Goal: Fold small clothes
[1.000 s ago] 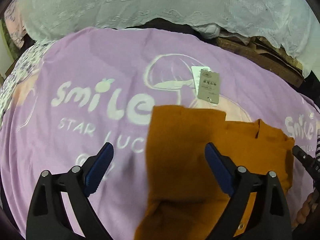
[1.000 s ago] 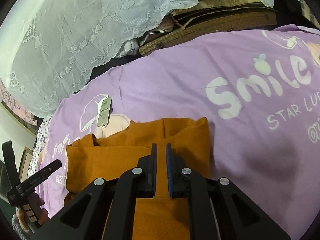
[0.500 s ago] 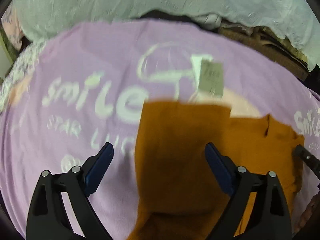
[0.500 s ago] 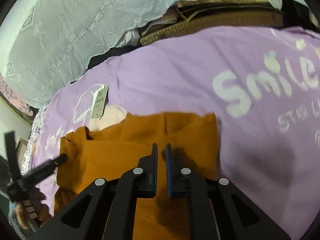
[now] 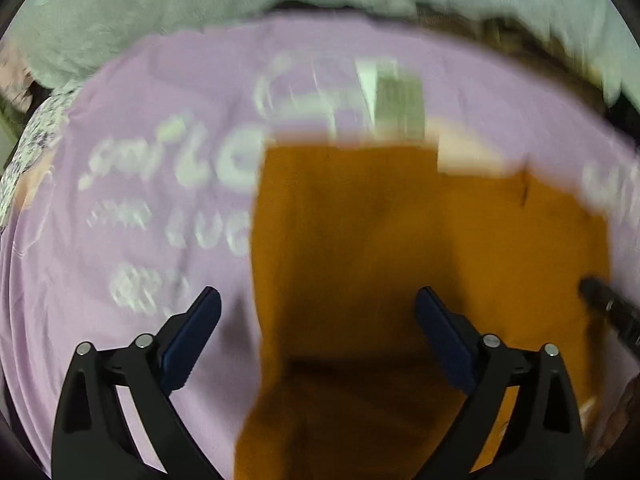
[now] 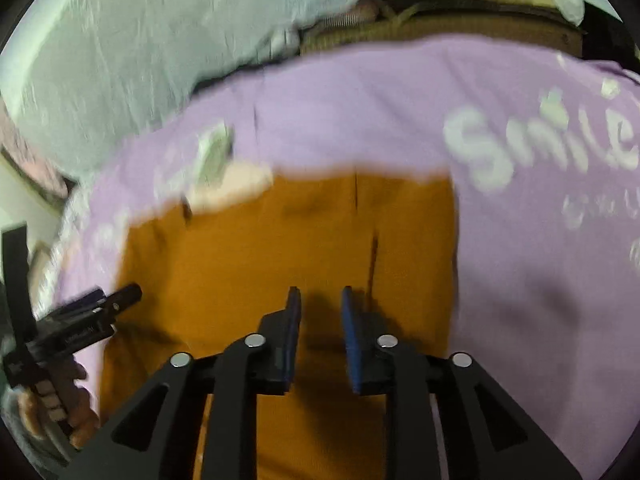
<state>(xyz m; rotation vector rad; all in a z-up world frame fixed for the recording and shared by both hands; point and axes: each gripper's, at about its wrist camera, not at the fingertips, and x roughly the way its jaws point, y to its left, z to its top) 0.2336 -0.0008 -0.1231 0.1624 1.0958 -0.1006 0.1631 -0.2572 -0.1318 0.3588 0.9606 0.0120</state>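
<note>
Garment: an orange garment (image 5: pixel 360 264) lies partly folded on the purple blanket (image 5: pixel 152 288), one layer doubled over another, with a paper tag (image 5: pixel 400 100) lying on the blanket just beyond its far edge.

Left gripper (image 5: pixel 316 332): jaws opening and already wide apart, one finger over bare blanket and the other over the cloth, with the garment's left edge running between them; the pads press on nothing.

Right gripper (image 6: pixel 320 340): jaws just opening, a narrow gap between the pads, set low over the middle of the garment. The blur makes it hard to say whether a thin pinch of cloth sits in that gap; it looks empty.

Risk, snagged cloth: if a fold is caught as the right jaws part, lifting away could drag the top layer and undo the fold.

Risk, wrong layer: the left jaws straddle the edge where layers stack; closing there could take only the upper layer, or the blanket with it, and pull the pile askew.

Risk, bunched blanket: the blanket is soft and already creased, so a low sweep may ruck it and shift the garment.

Risk, collision: each view shows the other gripper close at the garment's side, so a hasty crossing move could knock them together.

Risk, tag: it could end up tucked inside the next fold.
</note>
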